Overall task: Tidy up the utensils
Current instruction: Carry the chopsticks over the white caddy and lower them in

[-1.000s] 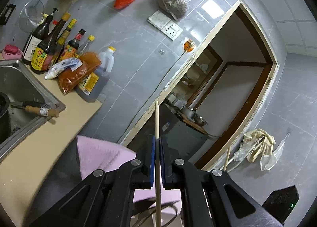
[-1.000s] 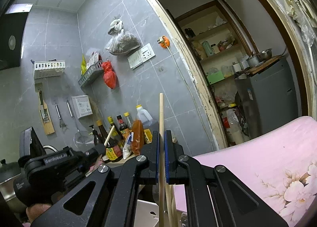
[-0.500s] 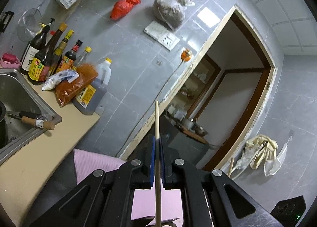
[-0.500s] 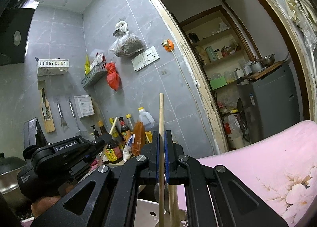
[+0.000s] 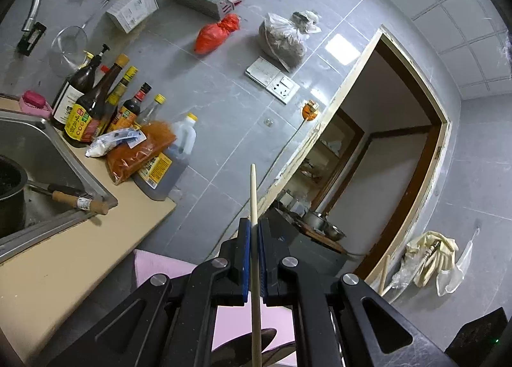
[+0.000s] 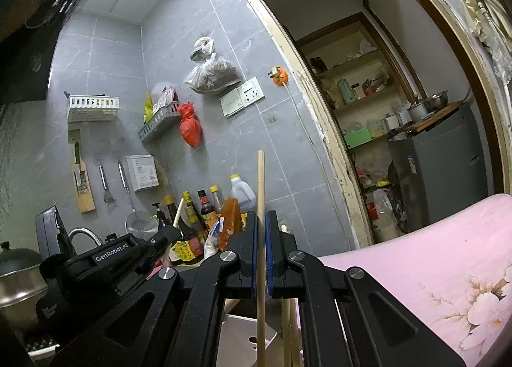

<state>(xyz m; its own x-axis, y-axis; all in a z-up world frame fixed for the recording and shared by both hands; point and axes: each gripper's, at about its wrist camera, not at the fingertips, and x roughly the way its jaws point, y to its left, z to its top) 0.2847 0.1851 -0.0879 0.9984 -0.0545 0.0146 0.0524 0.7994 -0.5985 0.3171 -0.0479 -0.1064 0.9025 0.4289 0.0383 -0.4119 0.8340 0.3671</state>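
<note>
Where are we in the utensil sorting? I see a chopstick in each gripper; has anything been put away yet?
Done: nothing shows as put away in either view. In hand: the left gripper is shut on one chopstick, and the right gripper is shut on another chopstick, both upright. Left: both still need placing; more sticks stand below the right gripper over a white holder, possibly their destination.

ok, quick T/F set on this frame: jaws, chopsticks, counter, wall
1. The left gripper is shut on a chopstick. True.
2. The right gripper has open, empty jaws. False: it clamps a second chopstick.
3. The red bag hangs on the wall. True.
4. The sauce bottles stand inside the sink. False: they stand on the counter beside it.
</note>
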